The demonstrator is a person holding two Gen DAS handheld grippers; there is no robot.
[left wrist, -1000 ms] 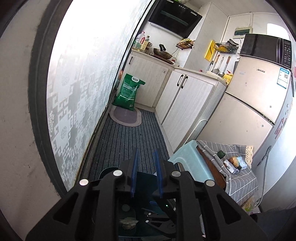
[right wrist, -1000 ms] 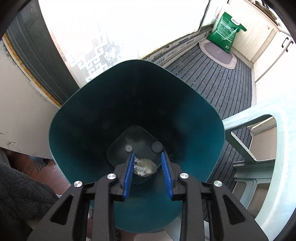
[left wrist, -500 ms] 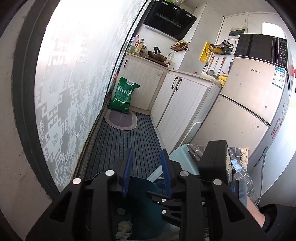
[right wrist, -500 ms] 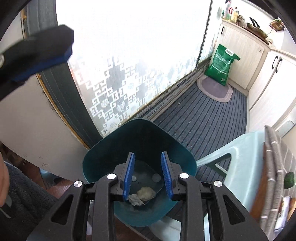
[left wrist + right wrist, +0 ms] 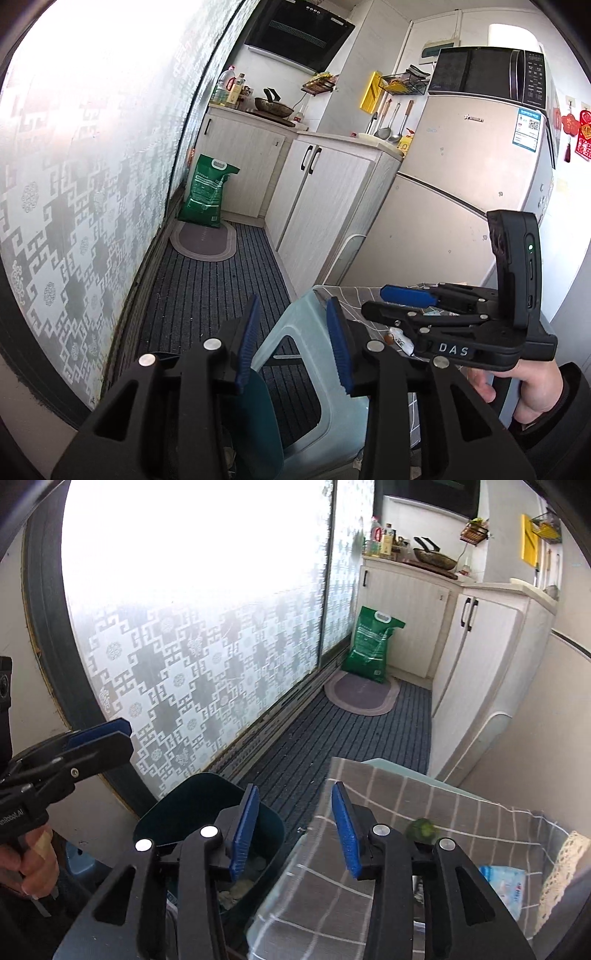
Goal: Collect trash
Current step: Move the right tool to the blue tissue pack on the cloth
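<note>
A dark teal trash bin (image 5: 199,808) stands on the floor by the patterned glass door, with crumpled pale trash (image 5: 240,888) at its bottom. Its rim also shows in the left wrist view (image 5: 258,417). My right gripper (image 5: 291,830) is open and empty, raised above the bin's right edge and a grey checked cloth (image 5: 424,805). It also shows in the left wrist view (image 5: 406,299). My left gripper (image 5: 291,347) is open and empty, above the bin and a pale green stool (image 5: 317,354). It appears at the left of the right wrist view (image 5: 96,734). A green lump (image 5: 421,829) and a blue-white packet (image 5: 502,886) lie on the cloth.
White kitchen cabinets (image 5: 321,206) and a fridge (image 5: 461,206) line the right side. A green sack (image 5: 208,192) and an oval mat (image 5: 203,240) sit at the far end of the striped floor mat (image 5: 207,295). The glass door (image 5: 207,635) is on the left.
Both grippers have risen up and away from the bin. The right gripper has swung right over the checked cloth. The trash stays in the bin.
</note>
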